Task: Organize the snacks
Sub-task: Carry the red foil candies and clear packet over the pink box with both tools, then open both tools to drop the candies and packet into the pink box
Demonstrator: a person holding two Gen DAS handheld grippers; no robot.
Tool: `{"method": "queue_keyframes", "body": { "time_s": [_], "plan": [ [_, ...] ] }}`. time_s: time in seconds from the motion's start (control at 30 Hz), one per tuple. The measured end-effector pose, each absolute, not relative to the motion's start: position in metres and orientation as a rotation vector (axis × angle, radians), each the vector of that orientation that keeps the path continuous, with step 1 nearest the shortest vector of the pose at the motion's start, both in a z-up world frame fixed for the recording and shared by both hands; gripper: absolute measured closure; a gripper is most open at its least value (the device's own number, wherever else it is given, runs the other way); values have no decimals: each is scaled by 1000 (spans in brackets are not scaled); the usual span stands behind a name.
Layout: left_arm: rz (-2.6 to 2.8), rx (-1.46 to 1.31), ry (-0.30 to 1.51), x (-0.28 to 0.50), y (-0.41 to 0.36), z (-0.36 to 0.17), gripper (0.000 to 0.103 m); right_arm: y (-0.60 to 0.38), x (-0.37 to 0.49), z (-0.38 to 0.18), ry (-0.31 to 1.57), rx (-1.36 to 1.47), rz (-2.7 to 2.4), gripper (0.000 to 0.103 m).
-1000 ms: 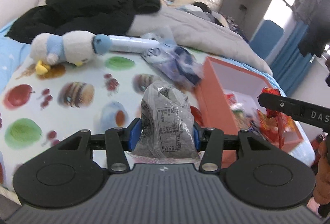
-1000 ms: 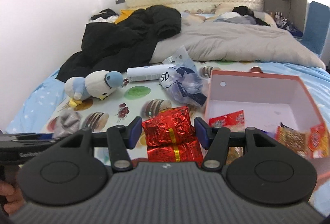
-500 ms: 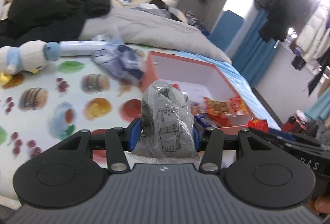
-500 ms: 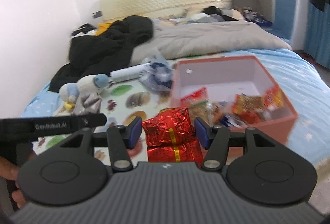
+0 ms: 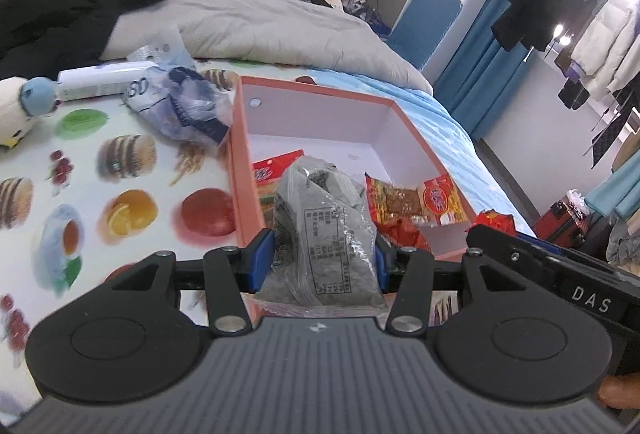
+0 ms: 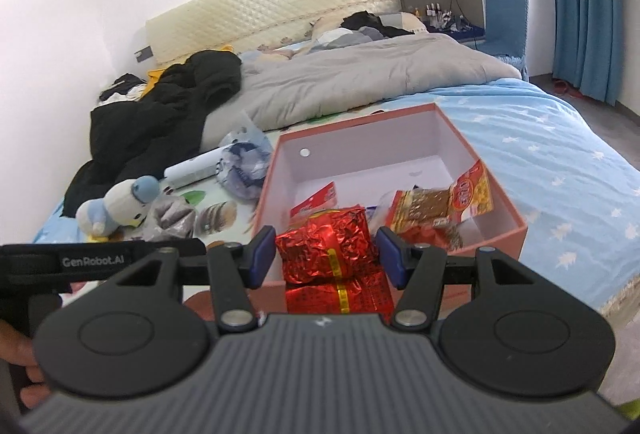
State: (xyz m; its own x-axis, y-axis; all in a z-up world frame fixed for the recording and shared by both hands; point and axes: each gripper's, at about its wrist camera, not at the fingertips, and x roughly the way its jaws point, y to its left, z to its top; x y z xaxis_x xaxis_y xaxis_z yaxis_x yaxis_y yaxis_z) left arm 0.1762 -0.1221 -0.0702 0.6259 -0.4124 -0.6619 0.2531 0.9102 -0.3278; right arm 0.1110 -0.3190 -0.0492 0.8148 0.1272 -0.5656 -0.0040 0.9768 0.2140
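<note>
My left gripper (image 5: 320, 258) is shut on a grey printed snack bag (image 5: 324, 234) and holds it at the near left edge of the open salmon-pink box (image 5: 320, 92). My right gripper (image 6: 328, 254) is shut on a red foil snack pack (image 6: 328, 246) and holds it above the near rim of the same box (image 6: 516, 230). Several orange and red snack packets (image 6: 440, 206) lie inside the box. The right gripper's arm shows in the left wrist view (image 5: 560, 274), and the left one in the right wrist view (image 6: 92, 258).
The box sits on a fruit-printed mat (image 5: 120, 186) on a bed. A blue plastic bag (image 5: 180, 106), a white tube (image 5: 100, 82) and a penguin plush (image 6: 120, 206) lie left of the box. A black jacket (image 6: 160, 114) and grey duvet (image 6: 360, 82) lie behind.
Both grippers have swung right from the mat toward the box with their packs still held. The box now fills the middle of both views.
</note>
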Motion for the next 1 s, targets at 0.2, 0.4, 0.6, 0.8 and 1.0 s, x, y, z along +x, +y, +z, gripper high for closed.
{"method": "queue_keyframes", "body": {
  "time_s": [0.2,0.4,0.6,0.8,1.0],
  "plan": [
    [-406,-183,836,241,-154,-77,49,-344,160,-59,631,217,74,45],
    [-430,-119,860,298,-182,-90,49,-359,200,-75,651,227,75,45],
    [-449,-90,896,331,-191,-106,48,-368,234,-97,689,240,68,44],
    [-449,-87,919,347,-195,-120,44,-374,255,-113,726,269,54,44],
    [-452,-51,846,341,-198,-102,26,-385,259,-114,745,325,39,33]
  ]
}}
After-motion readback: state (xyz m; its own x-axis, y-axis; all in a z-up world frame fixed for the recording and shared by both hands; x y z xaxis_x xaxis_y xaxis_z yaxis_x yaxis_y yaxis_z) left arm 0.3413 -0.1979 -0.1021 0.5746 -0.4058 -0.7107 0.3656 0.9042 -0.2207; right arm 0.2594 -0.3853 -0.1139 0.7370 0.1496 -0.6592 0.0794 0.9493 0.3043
